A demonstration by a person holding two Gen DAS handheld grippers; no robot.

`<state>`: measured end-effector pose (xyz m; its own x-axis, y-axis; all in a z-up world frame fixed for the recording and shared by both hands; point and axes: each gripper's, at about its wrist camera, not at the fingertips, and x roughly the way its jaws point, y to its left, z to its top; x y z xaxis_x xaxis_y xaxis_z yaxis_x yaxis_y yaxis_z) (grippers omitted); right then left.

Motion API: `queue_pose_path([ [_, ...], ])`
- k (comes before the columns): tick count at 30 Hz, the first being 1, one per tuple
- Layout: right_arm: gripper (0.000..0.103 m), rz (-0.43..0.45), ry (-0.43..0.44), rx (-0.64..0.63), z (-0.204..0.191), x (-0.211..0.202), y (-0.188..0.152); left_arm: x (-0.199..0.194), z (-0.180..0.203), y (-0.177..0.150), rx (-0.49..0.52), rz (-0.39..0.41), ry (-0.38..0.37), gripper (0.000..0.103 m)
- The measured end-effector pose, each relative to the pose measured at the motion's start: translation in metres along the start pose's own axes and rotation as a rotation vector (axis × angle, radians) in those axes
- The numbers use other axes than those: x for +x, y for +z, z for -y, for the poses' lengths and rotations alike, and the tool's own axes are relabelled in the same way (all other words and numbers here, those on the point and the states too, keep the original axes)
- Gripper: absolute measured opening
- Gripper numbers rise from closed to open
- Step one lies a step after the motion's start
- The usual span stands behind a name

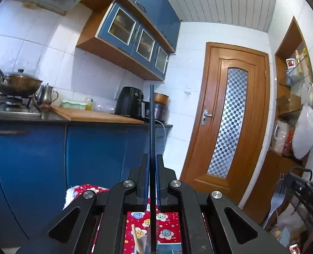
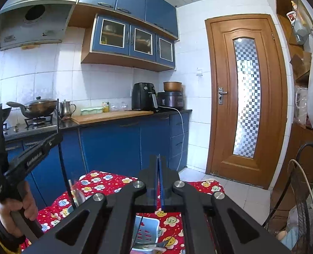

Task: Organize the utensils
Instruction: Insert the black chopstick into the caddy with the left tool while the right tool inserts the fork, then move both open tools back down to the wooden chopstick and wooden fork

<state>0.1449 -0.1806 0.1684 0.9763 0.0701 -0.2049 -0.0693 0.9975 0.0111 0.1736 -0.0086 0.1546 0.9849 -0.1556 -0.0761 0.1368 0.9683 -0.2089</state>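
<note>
My left gripper [image 1: 153, 158] is shut on a long thin dark utensil [image 1: 152, 114] that stands upright and sticks far above the fingers. In the right wrist view a hand [image 2: 12, 209] holds that left gripper [image 2: 57, 137] at the left, with the dark utensil [image 2: 66, 177] reaching down toward the red flowered tablecloth [image 2: 105, 180]. My right gripper [image 2: 158, 163] is shut on a silver fork [image 1: 278, 201], tines up, seen at the right edge of the left wrist view. A white slotted holder [image 2: 148, 228] sits on the cloth below the right gripper.
A wooden stick and a shiny utensil [image 2: 78, 196] stand up near the dark utensil's lower end. Behind is a blue counter with a wok [image 2: 40, 105], kettle [image 2: 66, 108], cutting board [image 2: 112, 115] and air fryer [image 2: 144, 96]. A wooden door [image 2: 245, 97] and a shelf stand at the right.
</note>
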Motion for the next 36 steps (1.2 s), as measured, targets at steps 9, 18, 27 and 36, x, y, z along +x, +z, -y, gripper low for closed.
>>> queue_pose_path([
  [9, 0.003, -0.063, -0.021, -0.016, -0.001, 0.03, -0.021, 0.013, -0.01, -0.031, -0.024, -0.017, -0.011, 0.005],
  [18, 0.003, -0.144, 0.013, -0.029, -0.008, 0.051, -0.042, 0.02, -0.012, -0.061, -0.014, -0.069, -0.014, 0.005],
  [27, 0.003, -0.199, 0.039, -0.037, -0.015, 0.06, -0.055, 0.017, -0.009, -0.069, 0.009, -0.124, -0.013, 0.006],
  [36, 0.02, -0.158, 0.076, 0.011, -0.014, 0.043, -0.053, 0.007, -0.009, -0.064, 0.008, -0.17, -0.006, 0.013],
])
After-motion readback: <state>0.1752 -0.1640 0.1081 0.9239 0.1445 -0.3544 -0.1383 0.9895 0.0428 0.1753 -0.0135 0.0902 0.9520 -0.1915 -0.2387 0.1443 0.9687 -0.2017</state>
